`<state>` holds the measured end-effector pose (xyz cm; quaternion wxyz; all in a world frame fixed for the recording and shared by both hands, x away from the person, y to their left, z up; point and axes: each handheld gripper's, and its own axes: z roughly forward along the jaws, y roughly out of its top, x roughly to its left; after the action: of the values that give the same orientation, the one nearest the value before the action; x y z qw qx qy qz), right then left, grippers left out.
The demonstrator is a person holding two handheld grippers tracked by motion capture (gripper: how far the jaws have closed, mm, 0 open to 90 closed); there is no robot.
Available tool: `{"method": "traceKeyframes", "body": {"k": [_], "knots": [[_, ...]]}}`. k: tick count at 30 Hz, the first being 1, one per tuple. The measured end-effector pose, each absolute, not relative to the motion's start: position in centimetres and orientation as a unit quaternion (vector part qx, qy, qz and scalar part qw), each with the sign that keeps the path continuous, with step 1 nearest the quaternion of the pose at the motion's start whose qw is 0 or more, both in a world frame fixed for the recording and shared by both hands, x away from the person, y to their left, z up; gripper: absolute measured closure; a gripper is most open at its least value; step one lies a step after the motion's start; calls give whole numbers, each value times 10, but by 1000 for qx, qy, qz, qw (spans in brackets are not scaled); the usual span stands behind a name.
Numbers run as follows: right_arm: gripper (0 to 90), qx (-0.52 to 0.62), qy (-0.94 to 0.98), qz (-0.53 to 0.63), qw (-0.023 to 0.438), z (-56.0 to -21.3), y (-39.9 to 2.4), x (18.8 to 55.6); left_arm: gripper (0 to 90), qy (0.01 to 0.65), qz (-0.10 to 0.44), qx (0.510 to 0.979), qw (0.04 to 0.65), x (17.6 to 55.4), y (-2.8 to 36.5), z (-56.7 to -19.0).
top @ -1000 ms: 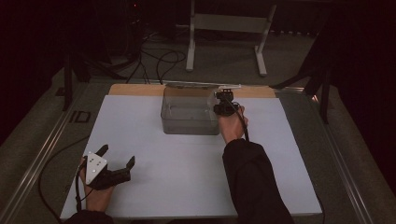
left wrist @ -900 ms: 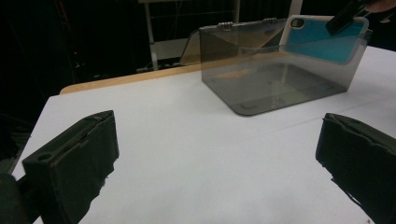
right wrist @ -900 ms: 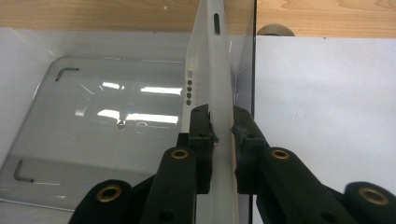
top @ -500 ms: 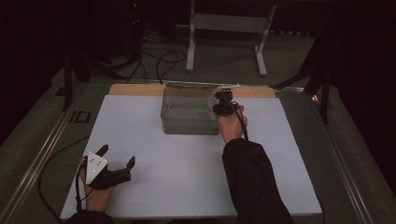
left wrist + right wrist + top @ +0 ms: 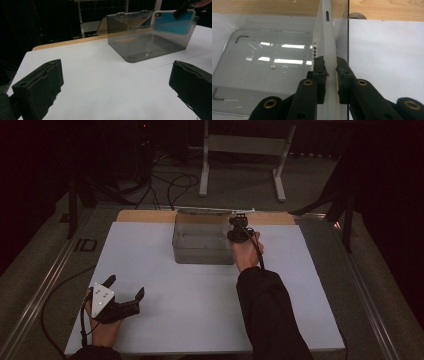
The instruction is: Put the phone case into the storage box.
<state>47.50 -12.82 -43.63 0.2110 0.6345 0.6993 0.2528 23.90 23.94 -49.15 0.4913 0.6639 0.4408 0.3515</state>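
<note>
While resting near-left on the white table [image 5: 200,290], left gripper [image 5: 125,292] gapes wide, empty | right gripper [image 5: 330,67] clamps phone case [image 5: 172,22] edge-on inside far clear box [image 5: 202,245].

Table [image 5: 165,265] w/ box [image 5: 202,245] near far edge, roughly centre. Wooden strip [image 5: 145,216] runs behind box along table's far side. Phone case [image 5: 324,47] stands on edge inside box, against its right wall. Right gripper [image 5: 330,65] above box's right end, jaws either side of case, pinching it. Left gripper [image 5: 126,289] at near-left of table, well apart from box, jaws spread; resting on surface or just above, can't tell. Frame stand [image 5: 242,150] on floor behind table. Cables [image 5: 165,182] on floor, behind-left.
</note>
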Motion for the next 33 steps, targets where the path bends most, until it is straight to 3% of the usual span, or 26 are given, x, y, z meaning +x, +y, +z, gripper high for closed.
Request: {"method": "traceKeyframes", "body": {"k": [33], "knots": [[805,636,706,230,210,-448,-121,480,2,441,350,664,492,239,240,-492]]}}
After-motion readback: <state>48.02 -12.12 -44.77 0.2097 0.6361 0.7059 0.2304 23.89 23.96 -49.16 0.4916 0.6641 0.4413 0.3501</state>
